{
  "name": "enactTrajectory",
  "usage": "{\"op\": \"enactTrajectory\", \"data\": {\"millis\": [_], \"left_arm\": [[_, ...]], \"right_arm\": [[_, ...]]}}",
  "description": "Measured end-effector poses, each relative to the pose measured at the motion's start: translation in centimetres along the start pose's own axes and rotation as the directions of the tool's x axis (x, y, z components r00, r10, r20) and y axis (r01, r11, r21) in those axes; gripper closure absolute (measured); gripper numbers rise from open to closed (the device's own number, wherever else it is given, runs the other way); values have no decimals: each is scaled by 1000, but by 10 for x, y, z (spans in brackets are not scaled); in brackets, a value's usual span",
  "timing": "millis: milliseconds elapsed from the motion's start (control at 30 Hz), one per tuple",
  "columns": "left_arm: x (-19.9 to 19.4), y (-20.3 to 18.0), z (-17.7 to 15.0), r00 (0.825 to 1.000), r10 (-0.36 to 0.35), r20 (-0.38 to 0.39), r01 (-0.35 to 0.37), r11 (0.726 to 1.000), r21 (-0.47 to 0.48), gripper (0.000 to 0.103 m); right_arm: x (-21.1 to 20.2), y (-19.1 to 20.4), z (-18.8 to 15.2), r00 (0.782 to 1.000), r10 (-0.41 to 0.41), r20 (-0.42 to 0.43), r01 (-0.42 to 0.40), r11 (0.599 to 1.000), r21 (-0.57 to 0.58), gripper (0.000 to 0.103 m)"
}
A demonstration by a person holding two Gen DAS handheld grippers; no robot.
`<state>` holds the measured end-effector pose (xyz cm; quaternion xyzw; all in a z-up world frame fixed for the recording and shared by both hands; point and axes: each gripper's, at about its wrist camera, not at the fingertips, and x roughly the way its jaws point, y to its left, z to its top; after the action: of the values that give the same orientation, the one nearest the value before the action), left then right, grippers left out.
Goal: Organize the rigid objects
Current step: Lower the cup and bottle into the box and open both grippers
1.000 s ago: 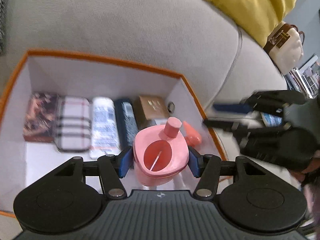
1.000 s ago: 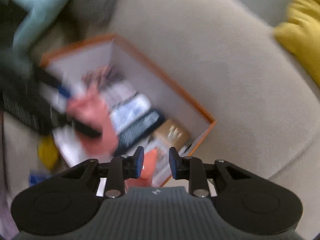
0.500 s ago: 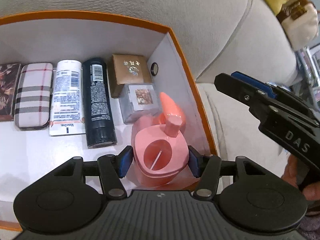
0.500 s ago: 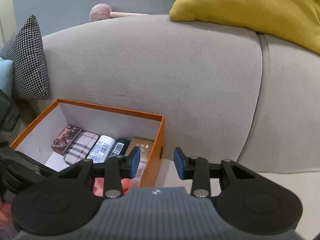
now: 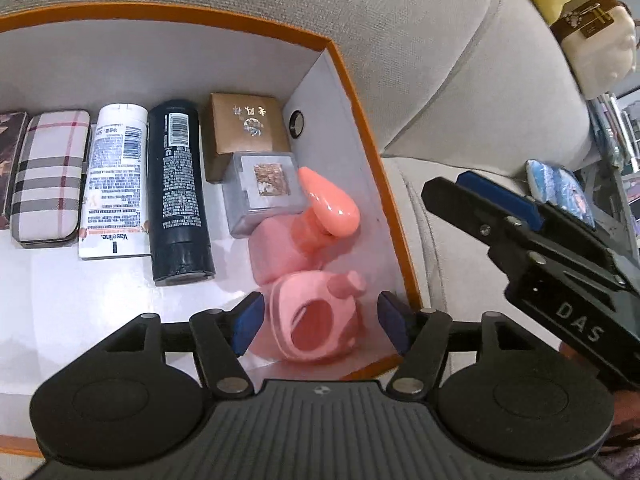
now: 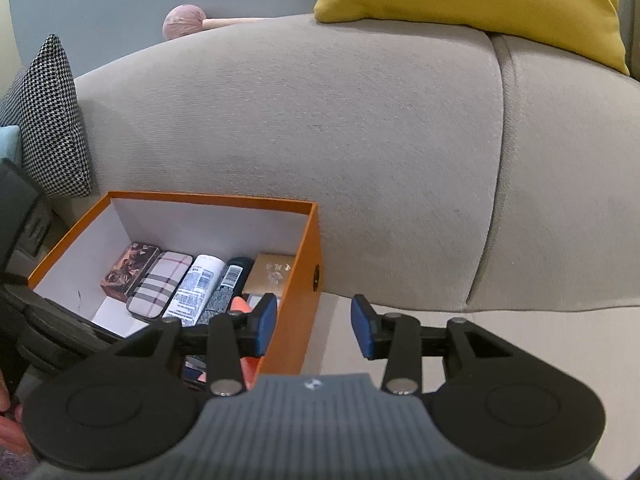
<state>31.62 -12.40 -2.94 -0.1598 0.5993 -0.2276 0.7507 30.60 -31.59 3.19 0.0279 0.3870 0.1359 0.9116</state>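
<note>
Partly hidden pink holder (image 5: 316,320) between released left fingers (image 5: 248,316), right fingers (image 6: 364,330) parted, empty.

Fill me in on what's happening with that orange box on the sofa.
A person with a gripper in each hand is packing small items into the orange box. The left gripper is open around a pink cup-shaped piece lying in the box's near right corner, its pads apart from the piece. A plaid case, a Vaseline tube, a black tube and a brown box lie in a row along the back. The right gripper hovers open and empty outside the box.
</note>
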Motion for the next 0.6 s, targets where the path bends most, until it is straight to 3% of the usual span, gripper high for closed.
{"op": "enactTrajectory", "data": {"millis": [167,300,467,600], "left_arm": [[-8,11,-4,1000,-18,11,18,999,-47,58],[-4,14,-4,1000,-27,3,27,998,-65,65],[-1,14,-4,1000,-17,11,18,998,-53,65],[-16,11,-10,998,7,61,-4,999,-40,65]], "right_arm": [[-4,0,-3,1000,1,0,-1,1000,6,60],[-6,3,-8,1000,7,-3,-7,1000,16,60],[-10,8,-11,1000,12,-11,-12,1000,13,60],[-21,11,-10,1000,6,3,-6,1000,10,59]]}}
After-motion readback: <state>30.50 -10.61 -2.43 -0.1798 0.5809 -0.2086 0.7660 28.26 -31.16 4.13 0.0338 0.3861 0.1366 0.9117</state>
